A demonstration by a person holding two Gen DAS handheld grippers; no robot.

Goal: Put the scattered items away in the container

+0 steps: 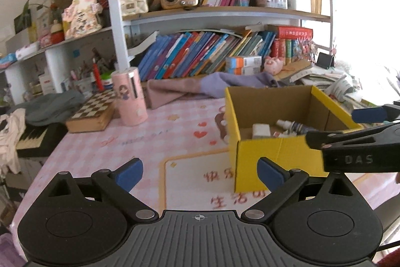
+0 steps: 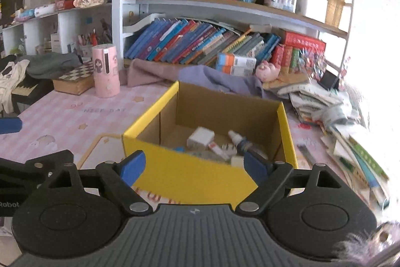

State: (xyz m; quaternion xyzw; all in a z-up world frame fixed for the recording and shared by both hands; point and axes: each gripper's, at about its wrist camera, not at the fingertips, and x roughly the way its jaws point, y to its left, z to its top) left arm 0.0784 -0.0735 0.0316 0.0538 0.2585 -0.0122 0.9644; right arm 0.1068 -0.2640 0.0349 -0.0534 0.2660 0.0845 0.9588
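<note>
Right gripper [image 2: 195,168] gapes above yellow box [image 2: 190,174] holding spray bottle [image 2: 241,140].

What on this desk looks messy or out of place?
The books on the lower shelf lean over instead of standing straight, a purple cloth lies crumpled behind the yellow box, and papers slump in a loose heap to its right. The small items inside the box lie jumbled.

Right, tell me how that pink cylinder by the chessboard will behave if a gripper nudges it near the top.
The pink cylinder stands upright and is tall for its base, so a high nudge would probably tip it. Once down, its round body would likely roll across the tablecloth. Its smooth-looking surface may slip between pads.
</note>
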